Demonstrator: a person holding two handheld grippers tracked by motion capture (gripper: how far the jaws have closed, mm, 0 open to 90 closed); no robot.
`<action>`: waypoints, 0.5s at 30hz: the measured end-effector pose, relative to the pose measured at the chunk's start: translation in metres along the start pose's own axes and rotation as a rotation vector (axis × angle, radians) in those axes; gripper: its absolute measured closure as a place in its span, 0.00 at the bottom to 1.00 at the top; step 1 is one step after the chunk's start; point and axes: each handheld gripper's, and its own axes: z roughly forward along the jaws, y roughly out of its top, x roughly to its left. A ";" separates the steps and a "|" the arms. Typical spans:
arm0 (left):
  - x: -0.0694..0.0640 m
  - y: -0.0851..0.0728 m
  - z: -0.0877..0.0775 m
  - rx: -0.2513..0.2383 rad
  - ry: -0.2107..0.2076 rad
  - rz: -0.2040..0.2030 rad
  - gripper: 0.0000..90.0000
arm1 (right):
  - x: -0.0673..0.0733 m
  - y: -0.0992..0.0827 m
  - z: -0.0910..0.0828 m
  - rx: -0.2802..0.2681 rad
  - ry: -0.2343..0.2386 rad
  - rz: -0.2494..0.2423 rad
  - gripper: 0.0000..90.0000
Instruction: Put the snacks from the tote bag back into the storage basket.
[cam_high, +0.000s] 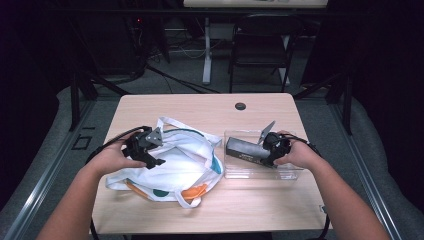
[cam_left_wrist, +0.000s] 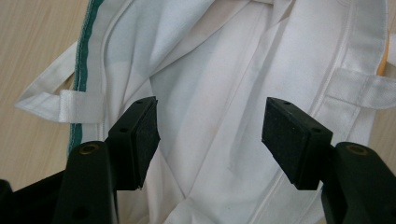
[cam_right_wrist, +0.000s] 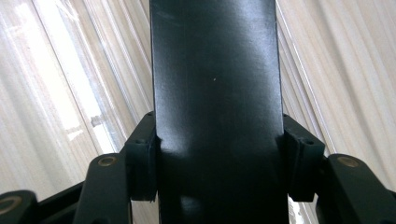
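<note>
The black box (cam_high: 243, 150) is being clamped by the right gripper (cam_high: 268, 150) near the table's right edge for bagging, while the left gripper (cam_high: 154, 156) is being held wide over the white tote bag (cam_high: 185, 160)

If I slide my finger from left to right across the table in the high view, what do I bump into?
Left gripper → white cloth bag → black box lying in a clear tray → right gripper, clamped on that box.
</note>
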 end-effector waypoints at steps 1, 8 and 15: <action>0.000 0.000 0.000 0.002 -0.002 -0.001 0.40 | 0.000 0.000 0.000 0.000 -0.003 0.000 0.46; 0.000 -0.001 0.001 0.002 0.000 -0.004 0.40 | -0.001 0.002 0.003 0.015 -0.018 -0.007 0.46; 0.000 -0.002 0.000 0.005 0.000 -0.006 0.40 | -0.003 0.004 0.003 0.020 -0.041 -0.015 0.44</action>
